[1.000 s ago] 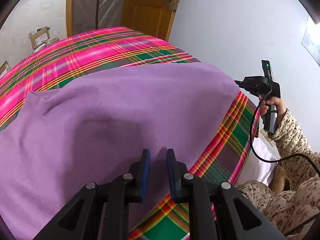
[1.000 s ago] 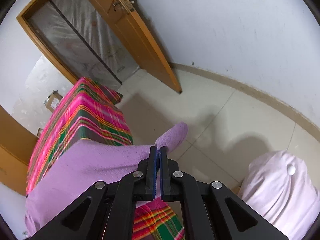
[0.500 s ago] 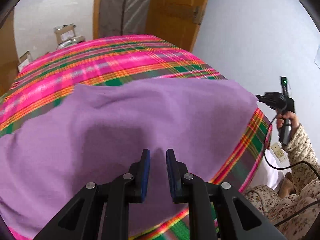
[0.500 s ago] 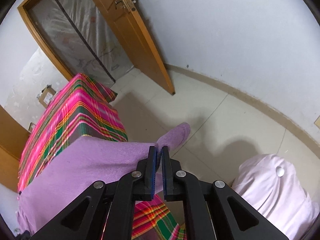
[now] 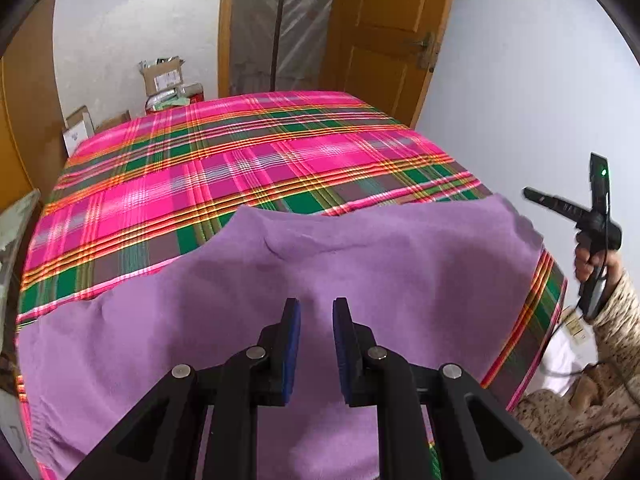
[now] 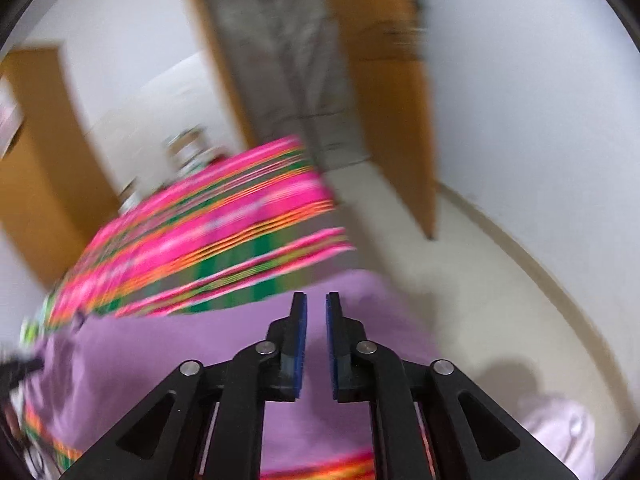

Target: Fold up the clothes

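A purple garment (image 5: 360, 280) lies spread over the near part of a table covered in a pink and green plaid cloth (image 5: 240, 168). My left gripper (image 5: 316, 308) is open and empty, held above the garment's near middle. My right gripper (image 6: 314, 300) is open and empty above the garment's right end (image 6: 200, 360); that view is blurred by motion. The right gripper also shows in the left wrist view (image 5: 532, 194), held in a hand off the table's right edge.
A wooden door (image 5: 384, 32) and a plastic-covered doorway (image 5: 280, 24) stand behind the table. Cardboard boxes (image 5: 160, 76) sit at the back left. A pale pink bundle (image 6: 560, 432) lies on the tiled floor at the right.
My right gripper let go of the garment's end and opened, then swung left over the table. The garment has slid toward me, uncovering more plaid cloth. My left gripper stays open.
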`<state>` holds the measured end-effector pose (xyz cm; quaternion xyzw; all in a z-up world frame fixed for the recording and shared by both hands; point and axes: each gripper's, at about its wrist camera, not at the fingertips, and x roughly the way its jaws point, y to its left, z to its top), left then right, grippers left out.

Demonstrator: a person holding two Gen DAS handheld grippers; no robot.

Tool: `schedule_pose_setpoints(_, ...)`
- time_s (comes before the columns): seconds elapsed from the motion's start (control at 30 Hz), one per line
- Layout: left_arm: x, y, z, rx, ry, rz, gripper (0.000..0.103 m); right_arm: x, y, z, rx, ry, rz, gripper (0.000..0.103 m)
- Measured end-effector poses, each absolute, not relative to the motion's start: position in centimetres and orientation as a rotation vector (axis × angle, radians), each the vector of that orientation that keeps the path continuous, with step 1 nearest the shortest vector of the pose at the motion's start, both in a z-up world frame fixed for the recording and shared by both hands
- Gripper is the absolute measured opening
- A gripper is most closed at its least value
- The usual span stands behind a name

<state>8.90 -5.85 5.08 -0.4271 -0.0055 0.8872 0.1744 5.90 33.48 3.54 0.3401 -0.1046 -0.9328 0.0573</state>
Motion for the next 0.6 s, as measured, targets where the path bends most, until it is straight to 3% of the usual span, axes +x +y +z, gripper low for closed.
schedule_pose_setpoints(0.2, 5.3, -6.7, 5.4, -1.31, -0.096, 2.515, 0.018, 3.9, 25.6, 2.3, 1.046, -0.191, -2.617, 0.011)
schedule_pose_setpoints(0.27, 3.4, -7.1, 5.5, -1.366, -0.153, 2.515, 0.021, 3.9, 23.2, 1.7, 1.052, -0.144, -2.564, 0.011)
schedule_pose_setpoints(0.33, 1.6, -7.4, 5.4, -1.439, -0.202, 2.504, 0.03, 4.2, 20.9, 1.3, 1.042, -0.081, -2.527, 0.011)
schedule_pose_setpoints(0.53, -2.7, -7.8, 5.2, -1.628, -0.264, 2.474, 0.031, 5.5, 17.3, 0.9, 0.989, 0.036, -2.47, 0.012)
schedule_pose_setpoints(0.6, -3.7, -7.9, 4.9, -1.68, -0.248, 2.474, 0.032, 5.8, 16.5, 1.0, 0.972, 0.058, -2.459, 0.02)
